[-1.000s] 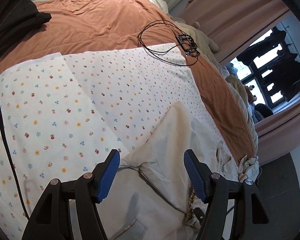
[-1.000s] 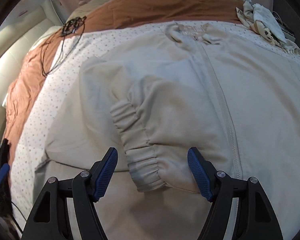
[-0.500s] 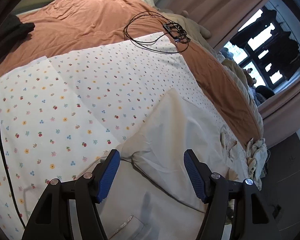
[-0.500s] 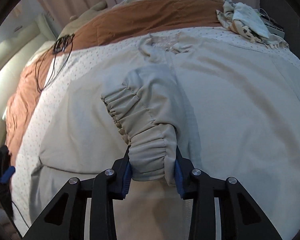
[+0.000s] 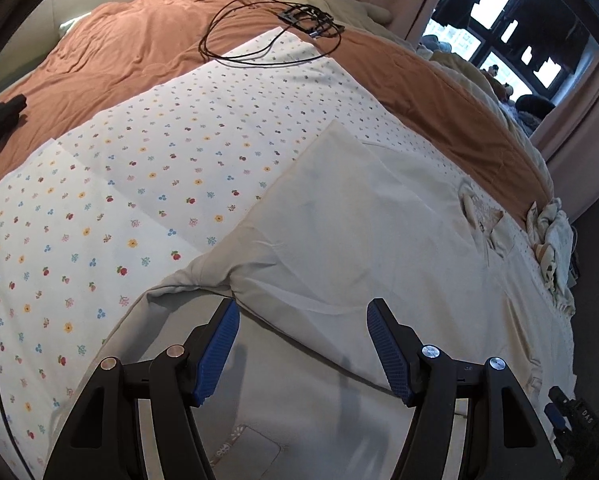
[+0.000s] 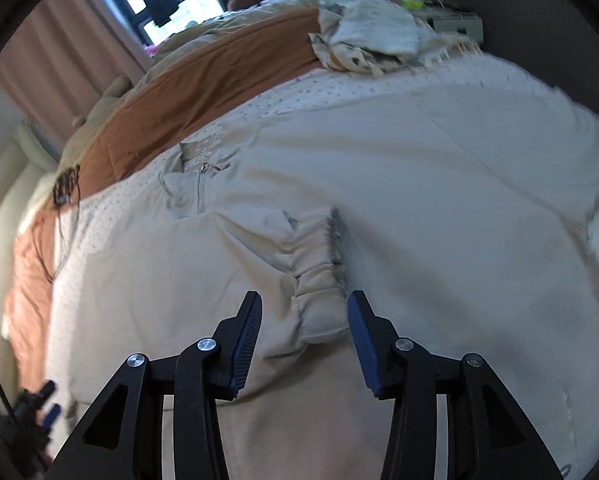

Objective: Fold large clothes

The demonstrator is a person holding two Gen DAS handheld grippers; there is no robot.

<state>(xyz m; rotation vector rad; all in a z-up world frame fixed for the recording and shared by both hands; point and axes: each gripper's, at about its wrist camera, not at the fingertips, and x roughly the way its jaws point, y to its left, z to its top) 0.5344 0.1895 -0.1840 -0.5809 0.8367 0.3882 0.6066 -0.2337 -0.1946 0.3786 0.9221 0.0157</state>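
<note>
Now the right gripper (image 6: 303,322) is opening w/ the sleeve cuff (image 6: 319,280) loose between its jaws at frame centre atop the beige jacket (image 6: 439,184), left gripper (image 5: 301,344) gaping empty, so the sleeve fold could spring back if dragged.

Bed (image 5: 451,92) — rust-orange cover, with a white floral-print sheet (image 5: 147,184) spread across it. On the sheet: beige zip jacket (image 6: 439,184), laid flat. On the cover — coiled black cable (image 5: 259,28); crumpled fringed cloth (image 6: 383,36) at the edge.
</note>
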